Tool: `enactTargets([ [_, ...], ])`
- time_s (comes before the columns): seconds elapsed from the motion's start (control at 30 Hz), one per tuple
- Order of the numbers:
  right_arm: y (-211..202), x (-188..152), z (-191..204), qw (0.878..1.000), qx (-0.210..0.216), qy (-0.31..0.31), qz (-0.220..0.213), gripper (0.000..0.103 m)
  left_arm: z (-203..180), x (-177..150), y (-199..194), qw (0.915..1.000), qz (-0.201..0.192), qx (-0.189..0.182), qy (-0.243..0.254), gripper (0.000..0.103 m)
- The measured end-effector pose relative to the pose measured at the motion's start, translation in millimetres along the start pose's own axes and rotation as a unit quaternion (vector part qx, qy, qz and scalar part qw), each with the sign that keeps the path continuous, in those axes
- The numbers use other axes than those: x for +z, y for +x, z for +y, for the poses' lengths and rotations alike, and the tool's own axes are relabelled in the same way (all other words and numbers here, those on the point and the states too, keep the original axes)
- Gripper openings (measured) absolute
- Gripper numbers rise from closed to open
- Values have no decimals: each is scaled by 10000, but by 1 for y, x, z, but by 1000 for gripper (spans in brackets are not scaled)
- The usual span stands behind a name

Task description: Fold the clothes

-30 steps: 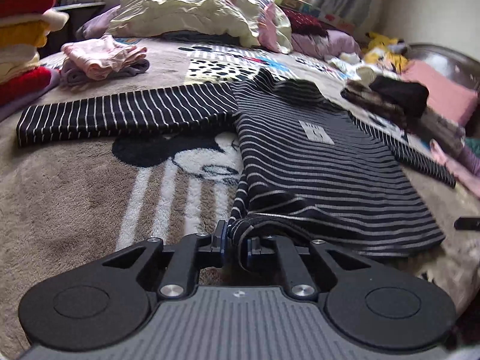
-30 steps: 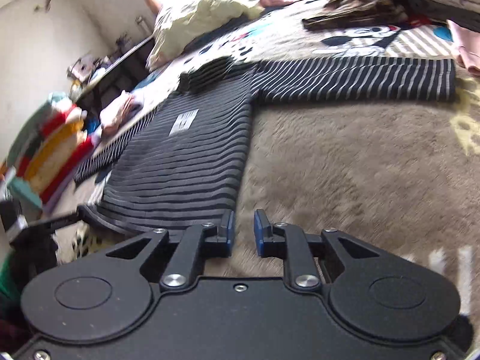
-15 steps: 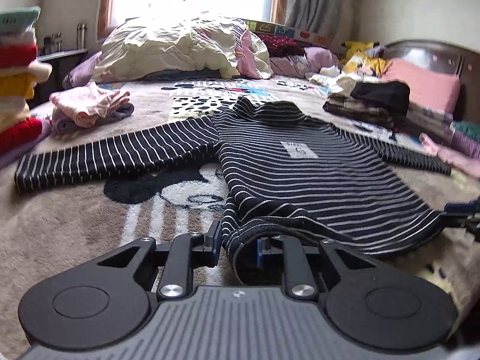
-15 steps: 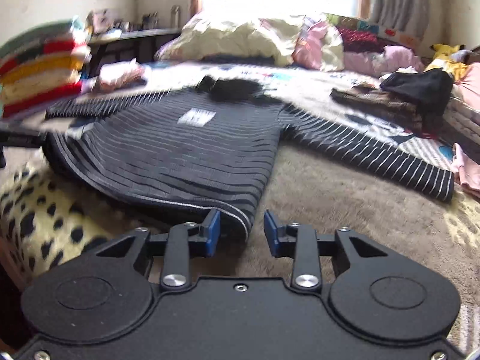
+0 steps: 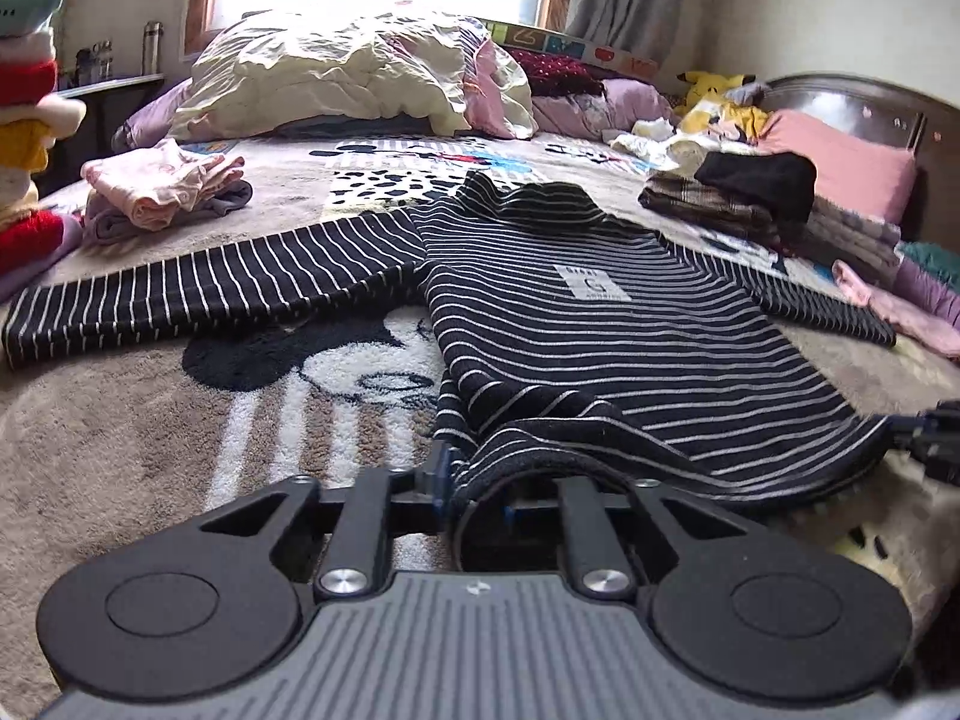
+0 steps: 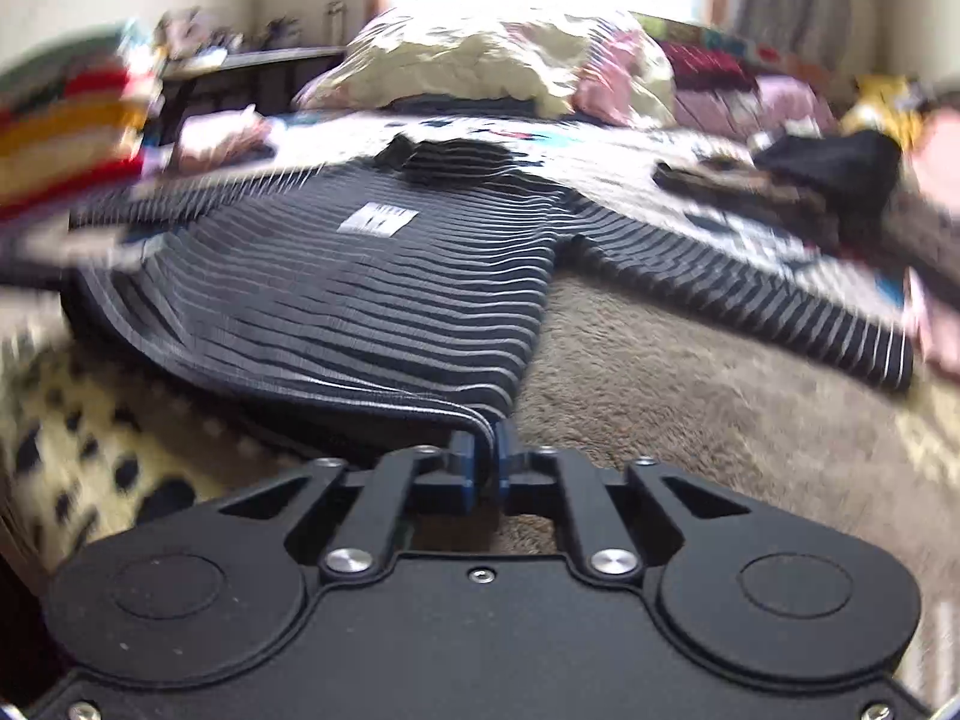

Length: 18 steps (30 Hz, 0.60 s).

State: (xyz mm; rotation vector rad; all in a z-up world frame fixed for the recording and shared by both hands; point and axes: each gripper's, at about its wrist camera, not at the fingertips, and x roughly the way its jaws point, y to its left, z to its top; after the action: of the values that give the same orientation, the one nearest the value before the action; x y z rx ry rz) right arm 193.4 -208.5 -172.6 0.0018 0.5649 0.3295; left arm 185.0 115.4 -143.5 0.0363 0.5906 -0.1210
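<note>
A black long-sleeved shirt with thin white stripes (image 5: 600,330) lies spread flat on the bed, collar away from me and both sleeves stretched out sideways. My left gripper (image 5: 474,489) is shut on the hem's left corner, and the fabric bunches over its right finger. In the right wrist view the same shirt (image 6: 360,300) reaches to my right gripper (image 6: 485,456), whose blue pads pinch the hem's right corner. That gripper also shows as a dark tip (image 5: 936,444) at the right edge of the left wrist view. The hem sags between the two grippers, slightly off the blanket.
A beige plush blanket (image 5: 150,450) with a cartoon print covers the bed. Folded pink clothes (image 5: 162,192) lie at far left beside a colourful stack (image 5: 24,120). A cream quilt (image 5: 348,84) sits at the back. Dark folded garments (image 5: 750,192) and a pink pillow (image 5: 840,162) are right.
My right gripper has closed from open onto the hem's right corner. Both grippers have swung to face the window, and the hem has risen a little off the blanket.
</note>
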Motion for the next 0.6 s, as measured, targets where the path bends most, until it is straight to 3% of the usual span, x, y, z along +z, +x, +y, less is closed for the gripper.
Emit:
enactTargets([
  [0.07,-20,14,-13,9992,89,357,-152,2,1,7,-14,9999,-140,-68,44,7],
  [0.13,-23,22,-10,9998,-111,-162,82,2,-1,5,-12,9999,-24,-64,152,7],
  [0.27,-4,18,-6,9938,-10,-812,757,2,-5,0,-6,9992,192,-27,340,7],
  [0.4,-5,13,5,9873,42,-1315,889,2,-5,2,-10,9992,196,31,342,7],
  [0.53,-8,12,10,9784,94,-1775,1056,2,14,6,-16,9988,308,-272,-278,6],
  [0.6,-9,9,13,9720,14,-2060,1128,2,18,4,-15,9981,448,-228,-367,6],
])
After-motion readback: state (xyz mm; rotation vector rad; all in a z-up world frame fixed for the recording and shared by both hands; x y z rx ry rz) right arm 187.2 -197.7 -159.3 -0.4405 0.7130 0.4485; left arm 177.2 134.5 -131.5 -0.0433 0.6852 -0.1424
